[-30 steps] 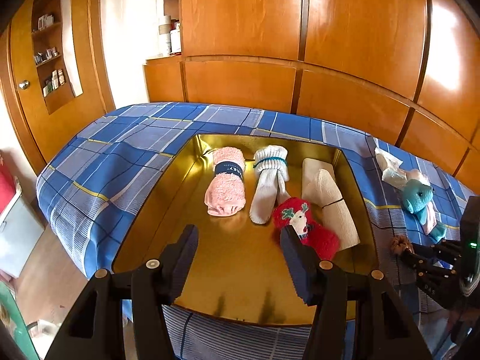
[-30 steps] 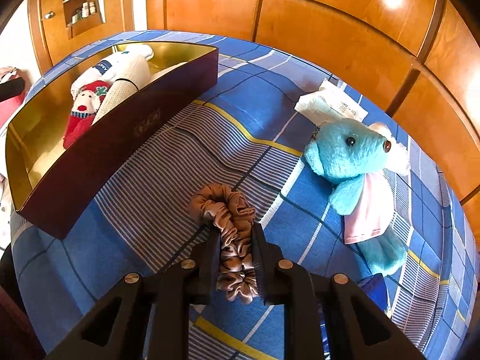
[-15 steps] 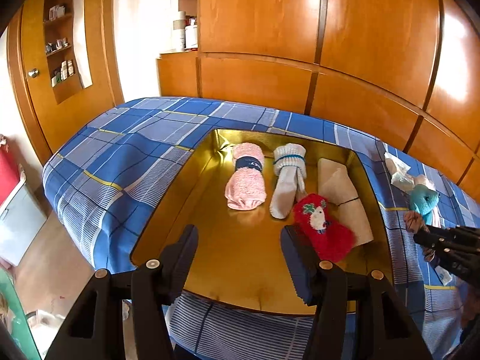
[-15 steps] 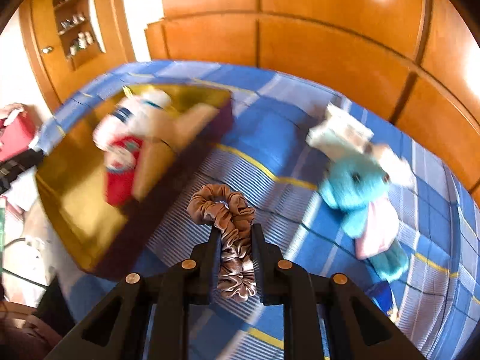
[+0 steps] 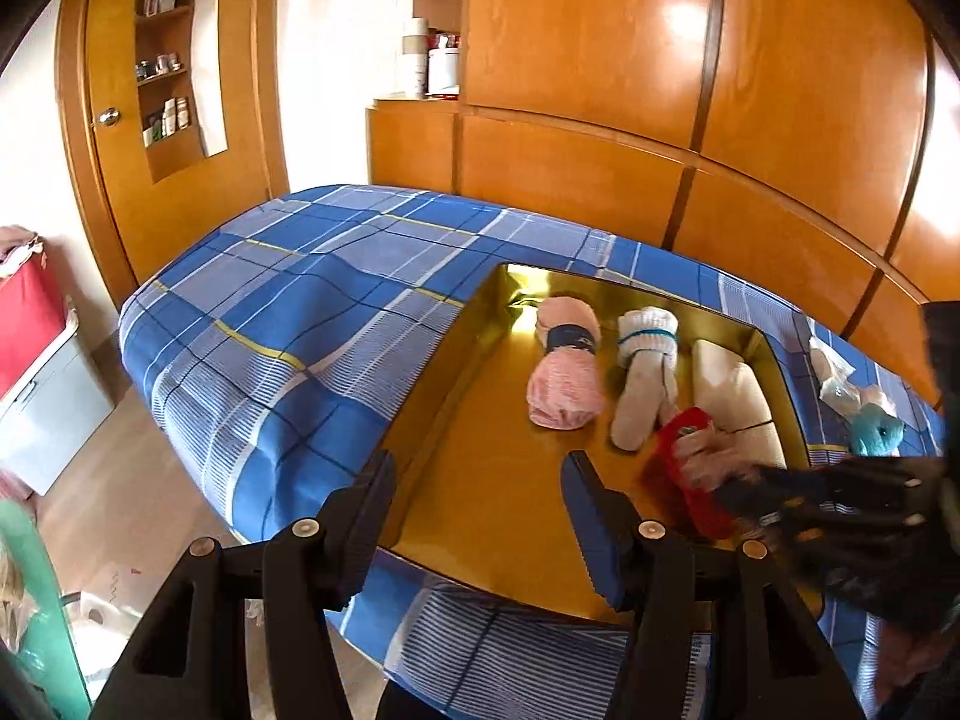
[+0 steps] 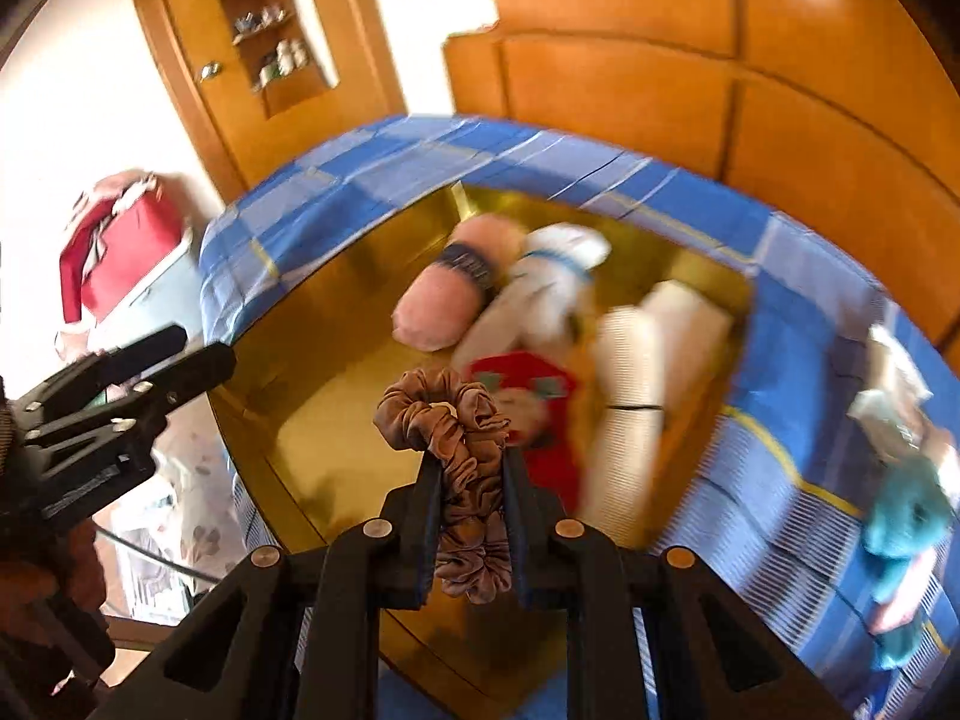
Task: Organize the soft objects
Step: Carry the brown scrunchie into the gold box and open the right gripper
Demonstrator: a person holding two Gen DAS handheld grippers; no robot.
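A shallow gold tray [image 5: 480, 480] sits on the blue plaid bed. In it lie a rolled pink sock [image 5: 564, 378], a white sock pair [image 5: 645, 378], a cream folded cloth [image 5: 741, 402] and a red Christmas sock [image 5: 684, 468]. My right gripper [image 6: 468, 462] is shut on a brown scrunchie [image 6: 444, 420] and hangs above the tray's near half, by the red sock [image 6: 522, 384]. It shows blurred at the right of the left wrist view [image 5: 738, 489]. My left gripper [image 5: 480, 468] stands open with nothing in it over the tray's near left corner [image 6: 201, 351].
A teal plush toy [image 6: 906, 516] and a white tissue packet [image 5: 831, 369] lie on the bedspread right of the tray. Wooden wardrobe panels [image 5: 660, 60] stand behind the bed. A red box [image 5: 24, 324] sits on the floor at the left.
My right gripper has lifted the scrunchie off the bedspread and carried it left, over the tray. The left gripper has drifted sideways, staying open.
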